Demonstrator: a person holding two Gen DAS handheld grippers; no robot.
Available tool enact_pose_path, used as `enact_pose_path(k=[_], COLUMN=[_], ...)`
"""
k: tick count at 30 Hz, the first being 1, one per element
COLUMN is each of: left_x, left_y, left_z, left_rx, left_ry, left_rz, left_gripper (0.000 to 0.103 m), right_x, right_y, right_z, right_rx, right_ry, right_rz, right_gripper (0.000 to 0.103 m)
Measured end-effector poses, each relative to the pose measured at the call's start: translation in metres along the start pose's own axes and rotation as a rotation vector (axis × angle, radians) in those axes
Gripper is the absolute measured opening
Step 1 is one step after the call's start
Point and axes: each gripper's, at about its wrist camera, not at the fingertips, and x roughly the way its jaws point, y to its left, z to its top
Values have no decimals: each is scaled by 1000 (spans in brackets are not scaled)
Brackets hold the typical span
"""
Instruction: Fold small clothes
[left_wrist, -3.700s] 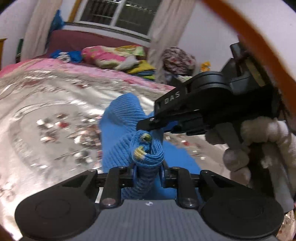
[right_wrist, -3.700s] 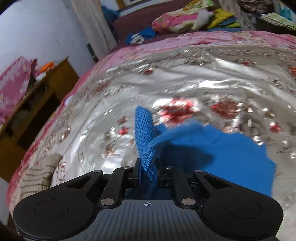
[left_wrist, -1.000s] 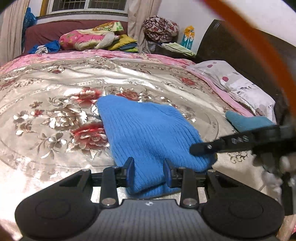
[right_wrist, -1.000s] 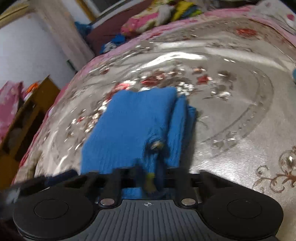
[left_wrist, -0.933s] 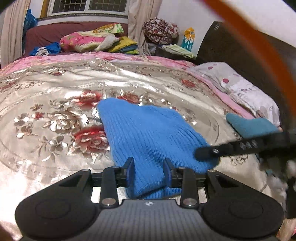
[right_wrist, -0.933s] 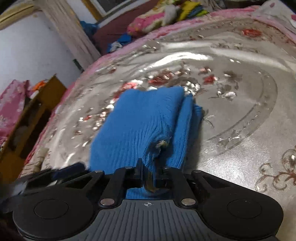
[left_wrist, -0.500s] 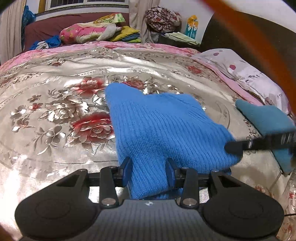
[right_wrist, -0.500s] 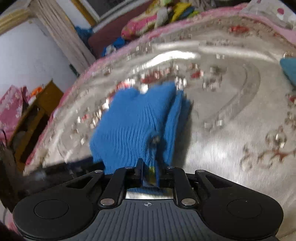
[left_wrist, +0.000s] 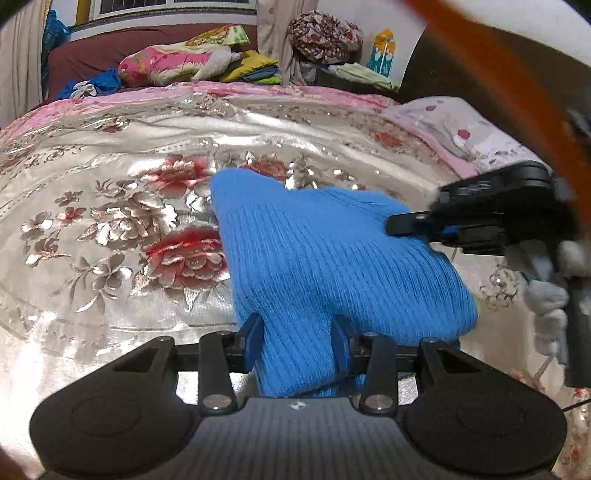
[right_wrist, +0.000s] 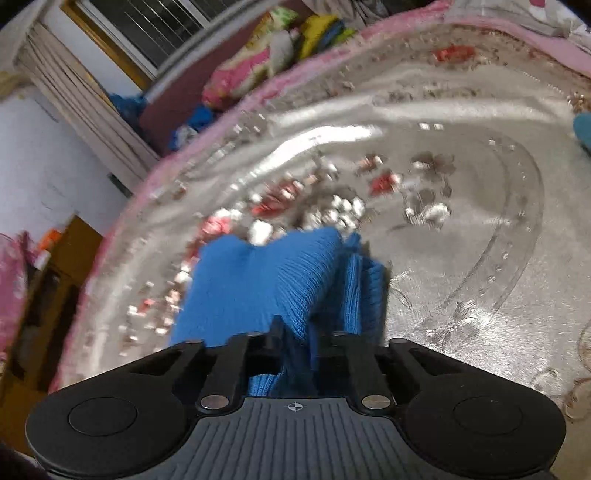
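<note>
- A blue ribbed knit garment (left_wrist: 325, 258) lies folded on a shiny silver bedspread (left_wrist: 110, 192) patterned with red flowers.
- The left gripper (left_wrist: 297, 341) sits at the garment's near edge. Its two blue-padded fingers (left_wrist: 253, 341) stand apart with a bunched fold of the knit filling the gap and touching both pads, so it is clamped on the cloth.
- The right gripper (right_wrist: 299, 343), blurred, has its jaws closing, narrow, with a pinch of the same blue knit caught between them.
- In the left wrist view the right gripper (left_wrist: 402, 225) reaches in from the right over the garment's far right side, held by a hand in a fuzzy white glove (left_wrist: 546, 302).
- A pale spotted pillow (left_wrist: 454, 125) rests at the bed's right edge.
- Bright bedding (left_wrist: 184, 62) is heaped beyond the bed, under a window (right_wrist: 147, 33).
</note>
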Motion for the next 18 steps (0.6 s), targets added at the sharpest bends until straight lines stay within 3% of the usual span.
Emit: enact_pose_path(k=[4,6,8,9,17,18], left_x=[-9,-3,8,12,9,11], left_y=[5,6,8,9,18,20], left_z=[5,7,7,6,13,16], left_rx=[-38,-50,-54,-60,-81,-98], left_ry=[-49,-41,-1,16,-8,-6], left_rz=[-22,-8,9,13,-12,-17], left_gripper=[48,50,50,50,53,53], right_x=[-31,-20,-3,-3,-27,-24], right_y=[-9,-18,-25,-25,-10,-8], right_z=[-5,-8,-13,-14,-15,-15], right_rx=[15,24,41,50,-16,-28], right_ry=[-80,-60,-10,-28,-55,-39], right_rz=[46,-11,-61,-63,-35,-33], right_gripper=[9,9,16,18,65,66])
